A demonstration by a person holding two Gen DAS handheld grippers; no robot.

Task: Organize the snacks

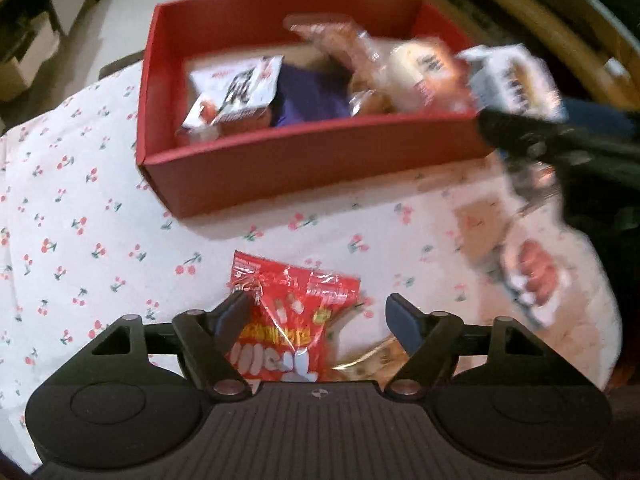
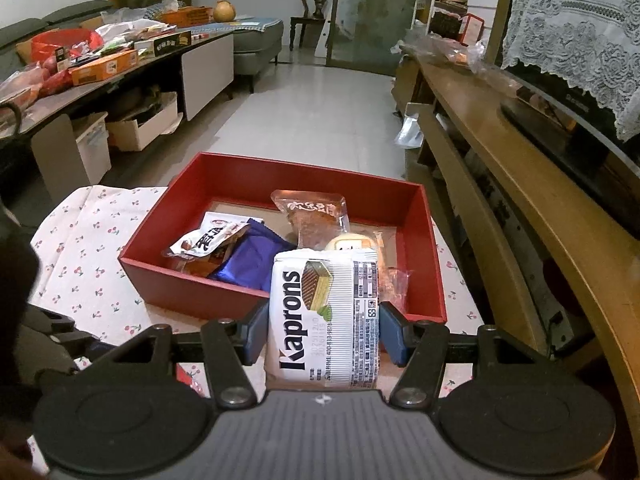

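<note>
Kaprons packet [image 2: 324, 316] clamped in right gripper [image 2: 324, 334] near box [image 2: 224, 300] edge; left gripper [image 1: 316, 316] apparently open

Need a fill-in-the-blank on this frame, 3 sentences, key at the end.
1. The right tool is shut on a white wafer pack with the word ______ printed on it.
2. The box that holds the sorted snacks is ______ in colour.
3. The left tool stands open over a ______ candy bag that lies on the cherry-print cloth.

Missing words: Kaprons; red; red
</note>
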